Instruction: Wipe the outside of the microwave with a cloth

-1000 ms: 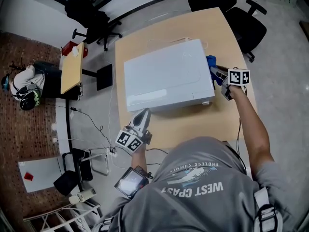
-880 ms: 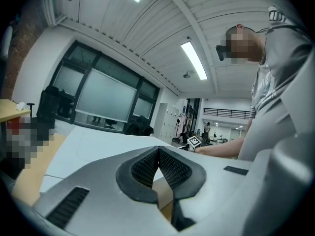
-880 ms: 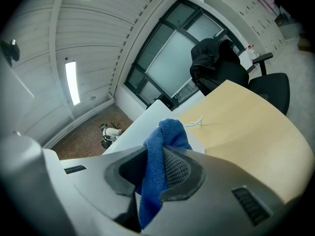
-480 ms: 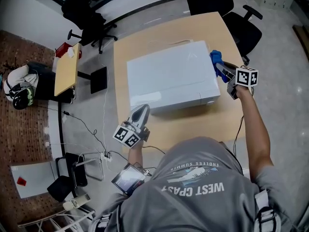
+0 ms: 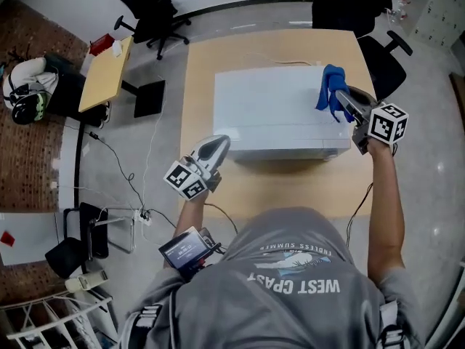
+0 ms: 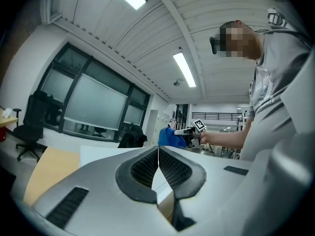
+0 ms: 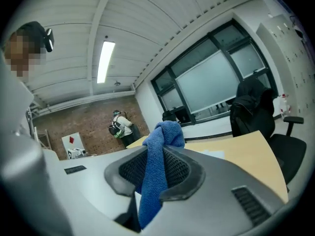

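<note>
Blue cloth is pinched by the right tool at the three-o'clock edge of the white microwave, mid-counter; the left tool, pressed together, sits at seven. Hard dragging could tug the cloth free.

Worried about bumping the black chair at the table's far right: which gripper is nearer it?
Right. The right gripper, clamping the cloth, is at the microwave edge beside the chair; the left gripper is off its opposite front corner.
</note>
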Motion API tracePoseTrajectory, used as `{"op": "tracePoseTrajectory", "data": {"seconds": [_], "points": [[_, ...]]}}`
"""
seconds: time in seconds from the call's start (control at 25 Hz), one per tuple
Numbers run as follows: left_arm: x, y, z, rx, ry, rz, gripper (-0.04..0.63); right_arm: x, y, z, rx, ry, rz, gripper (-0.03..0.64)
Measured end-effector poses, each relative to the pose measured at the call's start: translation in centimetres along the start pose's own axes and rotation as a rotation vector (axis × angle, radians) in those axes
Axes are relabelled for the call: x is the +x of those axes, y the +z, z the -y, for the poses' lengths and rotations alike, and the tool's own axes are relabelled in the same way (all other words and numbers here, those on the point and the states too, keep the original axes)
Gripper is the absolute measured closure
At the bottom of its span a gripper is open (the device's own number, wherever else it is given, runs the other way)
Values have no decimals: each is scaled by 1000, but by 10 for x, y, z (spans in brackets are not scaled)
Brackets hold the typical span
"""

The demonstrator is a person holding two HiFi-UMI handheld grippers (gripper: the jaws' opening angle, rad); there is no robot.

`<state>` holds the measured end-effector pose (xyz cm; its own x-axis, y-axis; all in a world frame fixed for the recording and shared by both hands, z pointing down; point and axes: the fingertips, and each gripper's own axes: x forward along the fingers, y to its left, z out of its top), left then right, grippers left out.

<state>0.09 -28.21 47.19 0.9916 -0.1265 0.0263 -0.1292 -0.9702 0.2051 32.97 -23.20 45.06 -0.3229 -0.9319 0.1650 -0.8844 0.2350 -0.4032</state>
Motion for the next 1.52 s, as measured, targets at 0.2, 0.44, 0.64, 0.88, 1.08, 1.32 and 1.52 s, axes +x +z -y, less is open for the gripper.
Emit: {"op": "tracePoseTrajectory", "data": {"seconds": [0.2,0.44,0.64,0.88,1.08,1.32,1.52], "points": [[-19,48,-32,77,-77,24,571,82,29,-115,-107,184,-64,534],[-29,55,-36,126,-63,62,569,137,-1,-238,-159,500,-186,534],[-21,66,-45,162,-99,85,400,162,-9,-292,-229,638,-262,534],[-20,75,-30,265,-180,83,346,181,-24,-323,-310,730,-390,534],[-21,80,-20,223,-220,70,327,185,-31,-347,-382,791,-457,532],[-17,67,-7,251,-260,34,344,181,-50,-355,-393,806,-483,532],[-18,44,-2,216,-257,46,514,177,-67,-353,-409,759,-442,484]]}}
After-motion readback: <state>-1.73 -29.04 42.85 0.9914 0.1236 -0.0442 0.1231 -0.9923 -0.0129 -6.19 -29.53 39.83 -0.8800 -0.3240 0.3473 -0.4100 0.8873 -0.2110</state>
